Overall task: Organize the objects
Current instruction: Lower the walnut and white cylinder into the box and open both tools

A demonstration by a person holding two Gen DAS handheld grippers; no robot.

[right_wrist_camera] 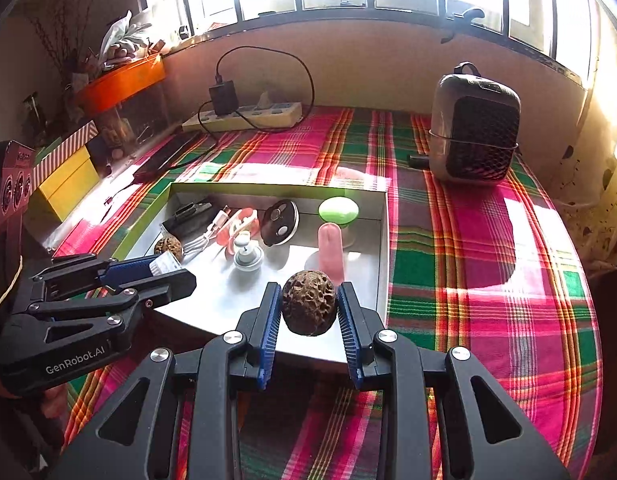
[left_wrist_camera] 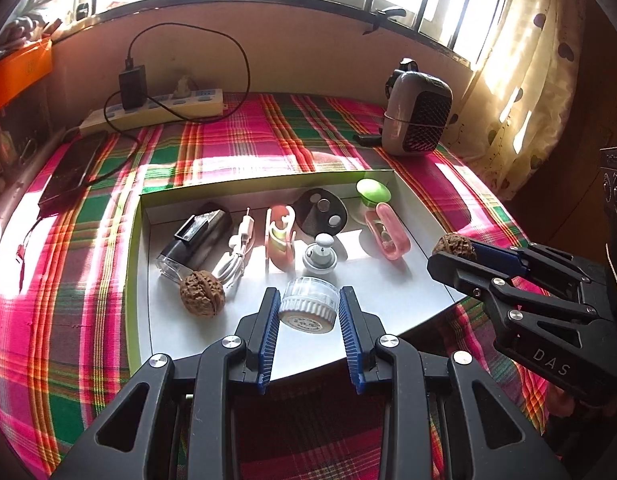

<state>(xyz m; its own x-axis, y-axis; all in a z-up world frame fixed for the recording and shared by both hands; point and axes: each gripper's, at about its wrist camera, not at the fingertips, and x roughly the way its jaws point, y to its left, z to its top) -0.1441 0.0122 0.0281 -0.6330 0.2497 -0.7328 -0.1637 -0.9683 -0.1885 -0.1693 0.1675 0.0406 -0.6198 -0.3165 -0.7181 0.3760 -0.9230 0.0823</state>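
A shallow box (left_wrist_camera: 137, 240) with a green rim lies on the plaid cloth and holds several small items. My left gripper (left_wrist_camera: 308, 300) is shut on a clear round jar with a white lid (left_wrist_camera: 308, 306), held over the box's near edge. My right gripper (right_wrist_camera: 309, 300) is shut on a brown walnut (right_wrist_camera: 309, 304) above the box's near right corner; it also shows in the left wrist view (left_wrist_camera: 454, 246). A second walnut (left_wrist_camera: 202, 292) lies in the box at the front left, beside a white cable (left_wrist_camera: 236, 256).
In the box are a black-and-clear device (left_wrist_camera: 196, 240), pink clips (left_wrist_camera: 280, 236) (left_wrist_camera: 388, 230), a dark disc (left_wrist_camera: 320, 212), a green-topped piece (left_wrist_camera: 373, 192) and a grey knob (left_wrist_camera: 320, 256). A small heater (left_wrist_camera: 418, 114) stands back right, a power strip (left_wrist_camera: 160, 110) and a phone (left_wrist_camera: 72, 172) back left.
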